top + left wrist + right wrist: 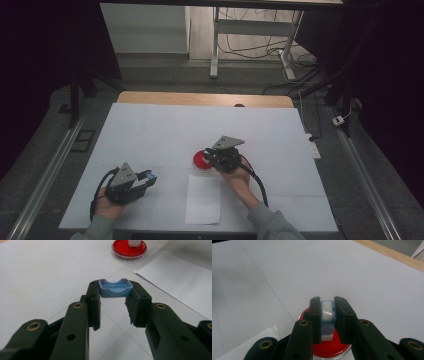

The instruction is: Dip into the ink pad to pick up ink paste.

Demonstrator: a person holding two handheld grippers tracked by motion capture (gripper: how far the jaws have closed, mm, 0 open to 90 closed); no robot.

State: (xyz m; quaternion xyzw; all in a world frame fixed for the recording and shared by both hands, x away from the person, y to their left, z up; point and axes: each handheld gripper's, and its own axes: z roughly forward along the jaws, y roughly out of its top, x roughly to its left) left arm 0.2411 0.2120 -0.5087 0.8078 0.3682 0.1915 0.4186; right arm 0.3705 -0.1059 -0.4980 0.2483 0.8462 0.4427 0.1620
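Your right gripper [327, 312] is clamped on the stamp [327, 315] over the red ink pad [329, 350]; your left gripper [115, 293] pinches its blue cap [115, 288]. Press straight down, lift cleanly, then aim for the paper sheet [203, 199].

This looks like a lab: black curtains [45, 55], loose cables [255, 47] on the floor, and a white tabletop [150, 135] between metal rails [42, 182].
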